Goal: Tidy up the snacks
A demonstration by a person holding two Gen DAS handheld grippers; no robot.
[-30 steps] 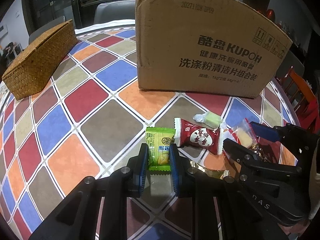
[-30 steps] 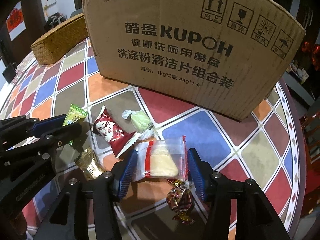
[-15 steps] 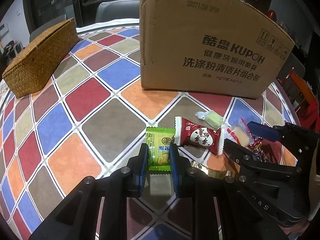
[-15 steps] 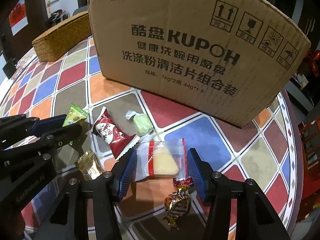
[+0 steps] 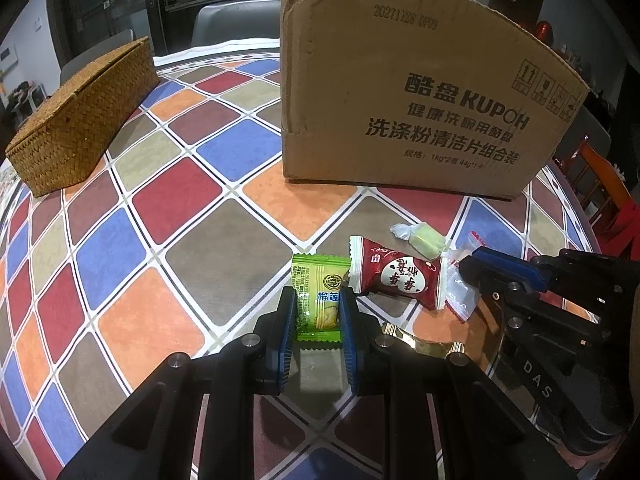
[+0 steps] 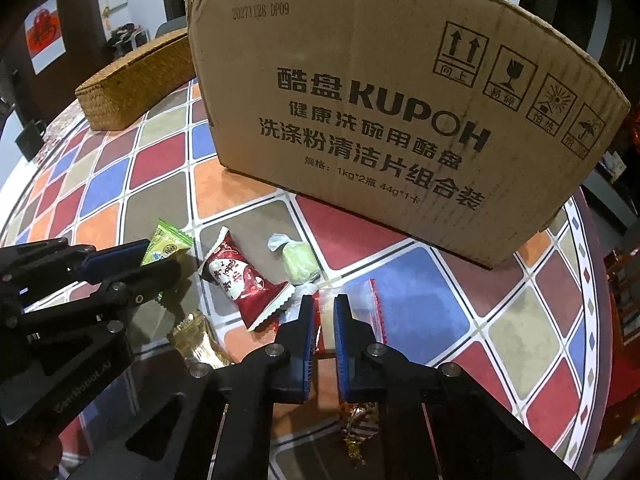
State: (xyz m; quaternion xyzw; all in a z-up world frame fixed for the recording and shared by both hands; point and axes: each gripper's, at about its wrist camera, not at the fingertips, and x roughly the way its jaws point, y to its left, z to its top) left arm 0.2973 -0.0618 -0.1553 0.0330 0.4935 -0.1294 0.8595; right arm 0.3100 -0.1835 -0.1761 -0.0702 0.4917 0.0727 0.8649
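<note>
My left gripper [image 5: 318, 300] is shut on a green snack packet [image 5: 316, 280] that lies on the checkered tablecloth [image 5: 224, 264]. My right gripper [image 6: 323, 308] is shut on a clear packet with red edges [image 6: 360, 308] holding a pale yellow snack, its film crumpled between the pads. Between the two lie a red packet [image 6: 244, 284] and a pale green wrapped candy [image 6: 298, 260]. A gold wrapper [image 6: 196, 340] sits near the left gripper [image 6: 160, 256], and a foil twist candy [image 6: 358, 428] lies partly under the right fingers.
A large cardboard box [image 5: 420, 100] stands upright just behind the snacks. A woven wicker basket [image 5: 80, 120] sits at the far left of the table. The table's round edge [image 6: 600, 280] curves close on the right, with chairs beyond.
The right gripper's jaws have shut from wide apart onto the clear packet, crumpling it. The left gripper keeps its grip on the green packet and has not moved.
</note>
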